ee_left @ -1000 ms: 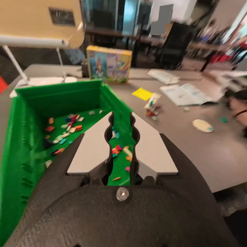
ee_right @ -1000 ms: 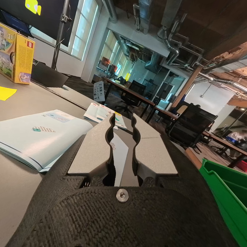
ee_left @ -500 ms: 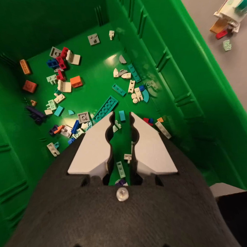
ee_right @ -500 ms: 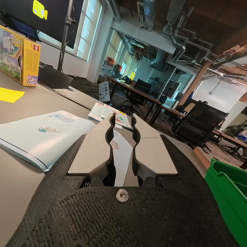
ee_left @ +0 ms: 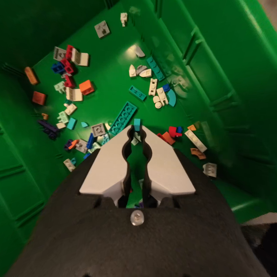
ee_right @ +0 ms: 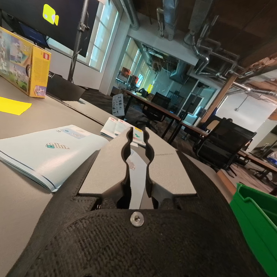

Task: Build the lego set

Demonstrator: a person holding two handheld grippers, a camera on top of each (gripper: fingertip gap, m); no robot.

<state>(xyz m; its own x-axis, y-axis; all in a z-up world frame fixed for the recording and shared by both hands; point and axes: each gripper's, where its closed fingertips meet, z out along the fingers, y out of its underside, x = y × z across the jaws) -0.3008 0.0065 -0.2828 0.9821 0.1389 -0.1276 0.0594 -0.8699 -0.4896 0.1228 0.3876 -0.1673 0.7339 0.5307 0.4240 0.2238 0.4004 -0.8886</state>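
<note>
Change: since half a second ago the left gripper point(ee_left: 136, 127) has dropped closer to the floor of the deep green plastic bin point(ee_left: 224, 75), so the loose bricks look larger; the right gripper point(ee_right: 137, 131) has barely shifted.
Left jaws: narrowly parted and empty, tips framing a small turquoise brick point(ee_left: 137, 124) that lies just beyond them.
Right jaws: narrowly parted, holding nothing, hovering low over the grey worktop point(ee_right: 45, 119) above the open pale-blue instruction booklet point(ee_right: 49, 151).
Task's things: the scattered lego pieces lie on the bin floor, among them a long teal studded plate point(ee_left: 123, 117) just left of the tips, a grey square plate point(ee_left: 98, 129), an orange brick point(ee_left: 86, 89) and red bricks point(ee_left: 69, 66); the yellow set box point(ee_right: 30, 72) stands far back on the worktop.
Step in hand: by my reading, choosing and picking one piece out of the bin.
Doing it well: likely best to centre the turquoise brick between the tips, come straight down, and close across its short sides so the neighbouring teal plate is not dragged along.
Risk: a small smooth piece may pivot or squirt out if pinched off-centre.
Uncertain: whether the tips already touch the brick cannot be told through the blur.
</note>
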